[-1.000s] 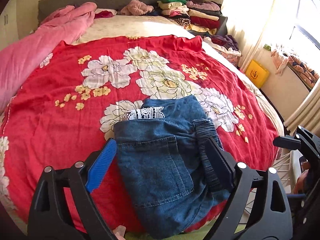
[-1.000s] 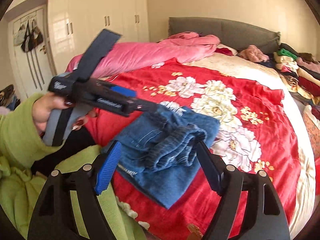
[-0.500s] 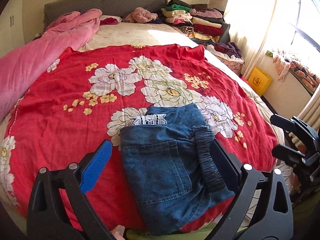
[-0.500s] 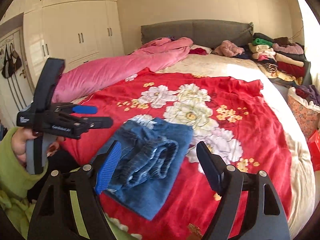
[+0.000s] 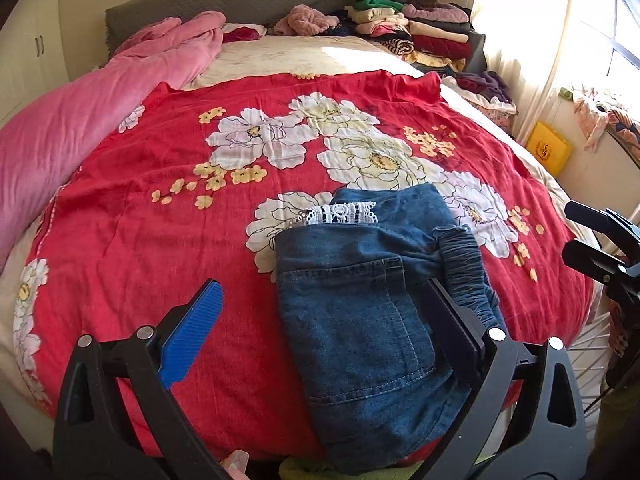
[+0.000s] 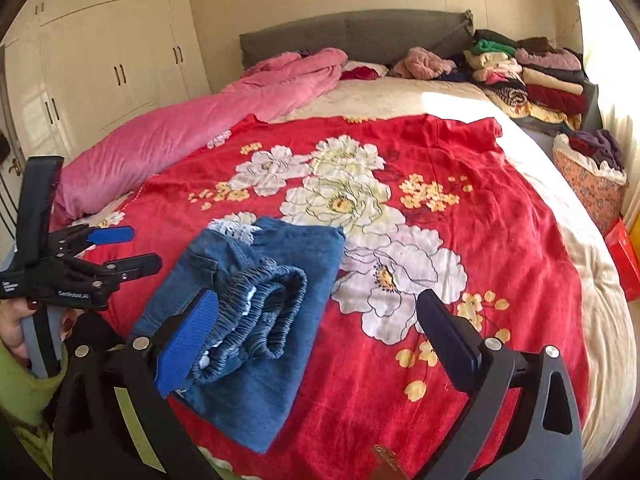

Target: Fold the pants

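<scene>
Two wrist cameras over the foot of the bed, both facing the headboard (image 5: pixel 224 0)

Left view tilts down from close above the folded pants (image 5: pixel 360 312), headboard straight ahead; right view sits further right, looking across them toward the headboard (image 6: pixel 360 36) and wardrobe (image 6: pixel 100 60); both share the red floral blanket (image 5: pixel 140 208), pants and stacked clothes (image 6: pixel 532 76).

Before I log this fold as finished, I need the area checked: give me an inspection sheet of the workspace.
Surface: bed with red floral blanket, lightly wrinkled.
Job's things: denim pants folded into a compact bundle near the blanket's front edge, elastic waistband on top, white lace trim showing.
Clutter: pink quilt; folded clothes stack by the headboard.
Grippers: left claw open, holding nothing; right claw opening, holding nothing.
Cables: nothing seen.
Surroundings: white wardrobe, sunlit window.
</scene>
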